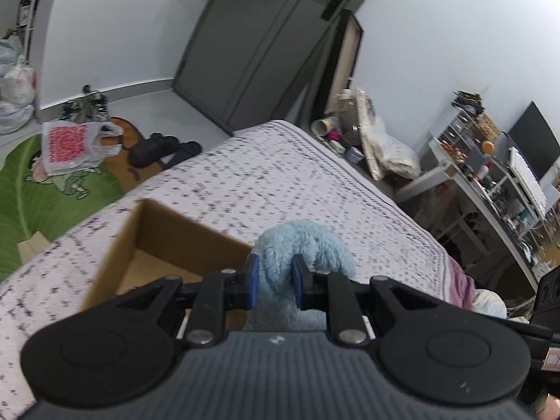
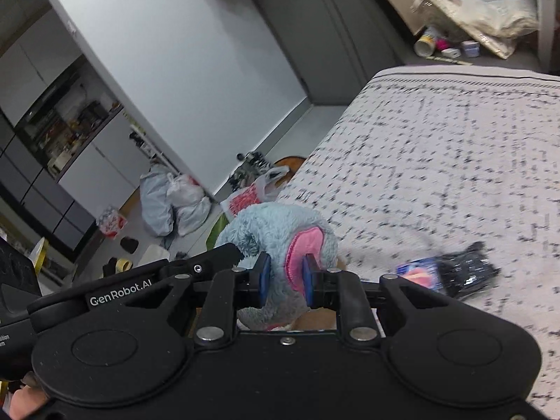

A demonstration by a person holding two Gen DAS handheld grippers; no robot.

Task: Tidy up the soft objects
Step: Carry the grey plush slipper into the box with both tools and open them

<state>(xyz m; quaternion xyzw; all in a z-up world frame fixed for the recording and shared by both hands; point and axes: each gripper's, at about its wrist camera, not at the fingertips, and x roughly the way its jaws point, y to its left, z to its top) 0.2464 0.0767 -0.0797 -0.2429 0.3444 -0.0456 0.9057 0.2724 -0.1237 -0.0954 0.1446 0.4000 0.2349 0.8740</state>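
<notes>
Above the bed [image 1: 315, 182] | both my tongs, left [image 1: 274, 281] and right [image 2: 286, 276], pinch the blue plush toy [image 1: 301, 245] | cardboard box [image 1: 140, 245] at 9 o'clock | I should carry level and release together inside.

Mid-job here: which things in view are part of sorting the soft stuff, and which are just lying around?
Job:
- blue plush toy, clamped by both the left gripper and the right gripper
- open cardboard box on the bed

Lying about:
- dark packet on the bedspread
- plastic bags on the floor
- cluttered desk
</notes>
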